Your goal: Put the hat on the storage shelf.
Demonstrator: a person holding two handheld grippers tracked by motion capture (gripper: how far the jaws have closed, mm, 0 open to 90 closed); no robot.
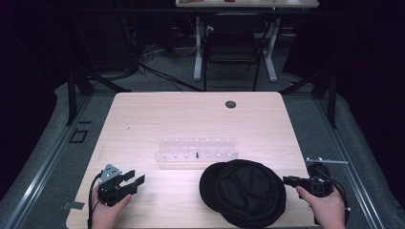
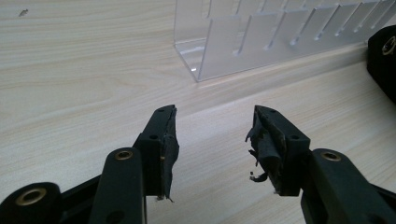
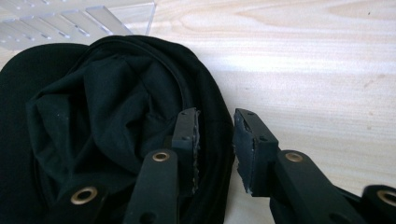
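A black cloth hat (image 1: 243, 191) lies on the wooden table (image 1: 167, 114) near its front edge, right of middle. My right gripper (image 1: 287, 180) is at the hat's right rim, held by a hand. In the right gripper view the hat (image 3: 107, 107) is crumpled, and my right gripper (image 3: 215, 116) stands open: one jaw is over the fabric, the other beside the rim over bare wood. My left gripper (image 1: 136, 177) rests at the front left, open, with nothing between its fingers. Below my left gripper (image 2: 215, 119) is bare table, and an edge of the hat (image 2: 385, 56) shows far right.
A clear acrylic slotted rack (image 1: 196, 148) stands mid-table just behind the hat, and the rack (image 2: 261, 37) is ahead of the left jaws. A round cable hole (image 1: 230, 104) sits near the far edge. A chair (image 1: 231, 43) and another desk stand beyond.
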